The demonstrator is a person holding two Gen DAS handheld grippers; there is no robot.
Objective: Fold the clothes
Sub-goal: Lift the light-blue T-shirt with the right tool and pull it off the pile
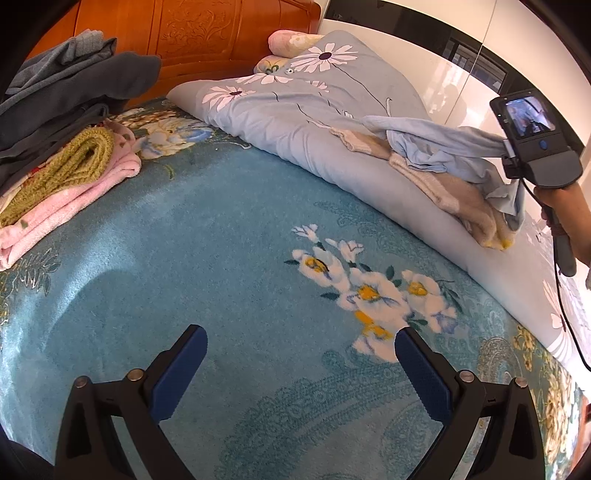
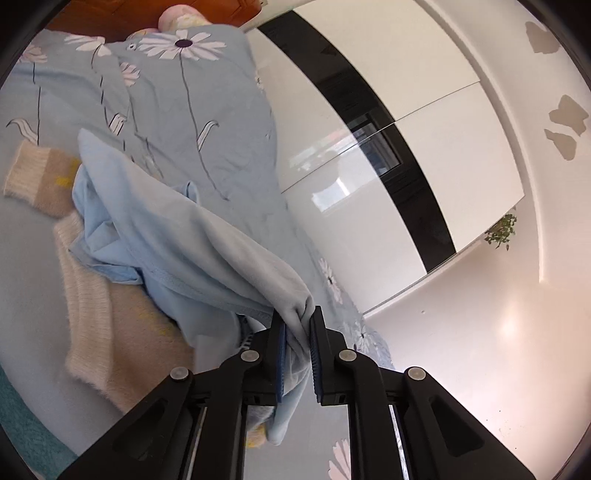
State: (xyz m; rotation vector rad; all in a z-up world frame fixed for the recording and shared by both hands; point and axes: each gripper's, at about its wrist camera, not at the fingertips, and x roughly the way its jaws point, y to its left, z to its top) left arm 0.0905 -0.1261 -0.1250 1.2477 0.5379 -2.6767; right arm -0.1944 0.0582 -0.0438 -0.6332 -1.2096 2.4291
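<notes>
My right hand-held gripper (image 2: 298, 326) pinches a bunched fold of the blue garment (image 2: 177, 229), a thin, soft, matte cloth with a stitched hem. The fabric is squeezed between the ribbed blue pads (image 2: 282, 354) and hangs out below them in a limp tail. From the pinch it stretches in a taut ridge back to a crumpled heap lying on the duvet (image 2: 162, 110).

The duvet is my landmark: a puffy, pale grey-blue roll printed with white daisies on thin dark stems. On its slope, under and just beside the blue garment, lies a sweater (image 2: 110, 314), fuzzy beige knit with cream ribbed cuffs and hem.

My left hand-held gripper (image 1: 301, 341) has its black arms spread wide, blue pads well apart, nothing between them. It hovers over the blanket (image 1: 221, 229), a plush teal pile with white and yellow flowers, which runs up to the duvet's near edge.

Across the blanket from the duvet sits a stack: a folded pink fleece (image 1: 74, 192) touching the blanket, a chunky olive knit (image 1: 70, 158) rolled on top, and dark grey clothes (image 1: 74, 81) heaped behind. Beyond the duvet's far end stands a carved orange wooden headboard (image 1: 207, 33). Glossy white wardrobe panels (image 2: 424, 110) rise behind the duvet.
</notes>
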